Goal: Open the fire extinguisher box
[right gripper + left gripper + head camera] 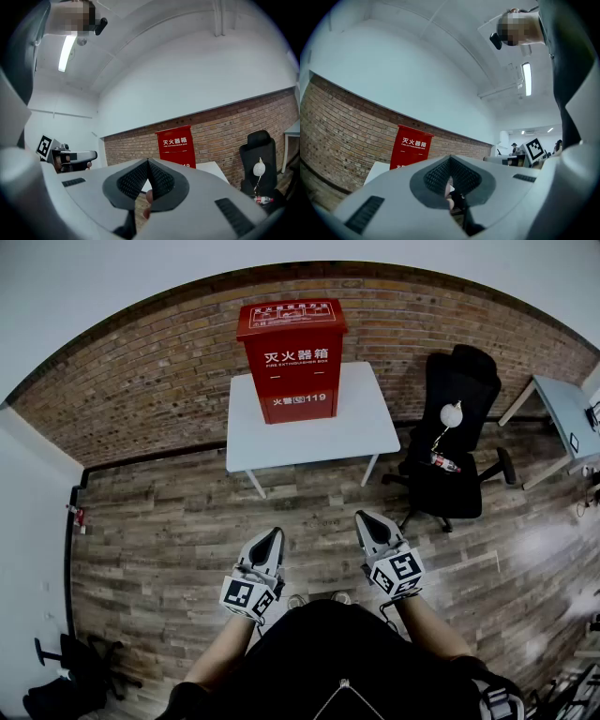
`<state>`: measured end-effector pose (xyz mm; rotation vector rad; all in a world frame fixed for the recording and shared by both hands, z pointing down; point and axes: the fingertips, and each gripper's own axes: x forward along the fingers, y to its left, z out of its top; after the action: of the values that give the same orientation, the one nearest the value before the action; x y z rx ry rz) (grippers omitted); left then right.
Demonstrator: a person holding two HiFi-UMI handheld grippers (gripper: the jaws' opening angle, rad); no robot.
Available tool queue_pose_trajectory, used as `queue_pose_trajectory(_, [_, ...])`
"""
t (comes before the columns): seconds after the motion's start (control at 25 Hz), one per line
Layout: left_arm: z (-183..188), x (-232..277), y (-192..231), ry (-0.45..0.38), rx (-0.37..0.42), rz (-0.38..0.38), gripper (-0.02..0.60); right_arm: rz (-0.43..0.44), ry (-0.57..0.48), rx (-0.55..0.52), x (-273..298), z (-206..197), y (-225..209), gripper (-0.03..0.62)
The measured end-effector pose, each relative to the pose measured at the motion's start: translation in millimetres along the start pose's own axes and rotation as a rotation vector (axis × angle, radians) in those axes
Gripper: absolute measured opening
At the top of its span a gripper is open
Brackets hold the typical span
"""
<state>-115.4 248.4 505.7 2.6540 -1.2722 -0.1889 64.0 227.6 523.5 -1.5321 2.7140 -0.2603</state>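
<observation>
Brick wall (141, 390) backed white table (309, 432) bearing closed fire extinguisher box (292, 360); left gripper (265, 548) and right gripper (375, 527) were clamped together, empty.

I see the fire extinguisher box (292, 357) standing upright on a white desk (309, 432), set toward the desk's back-left part, with its back towards the brick wall (150, 381). It is a tall red metal cabinet. Its lid is shut and slopes down toward me, and a white-outlined instruction panel is printed on top. The front face carries large white Chinese characters with the line "FIRE EXTINGUISHER BOX" beneath them, and "119" near the bottom edge. From both gripper views I see it front on, closed, well away from me across the wooden floor.
</observation>
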Motion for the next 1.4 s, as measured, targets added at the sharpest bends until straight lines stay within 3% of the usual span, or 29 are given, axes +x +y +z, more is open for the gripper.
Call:
queue_pose_trajectory(0.8, [-13, 36, -38, -0.009, 0.01, 0.027, 0.048, 0.051, 0.0, 0.016, -26, 2, -44, 0.018])
queue_pose_trajectory(1.4, [-9, 63, -43, -0.028, 0.05, 0.125, 0.048, 0.125, 0.023, 0.036, -15, -3, -81, 0.018])
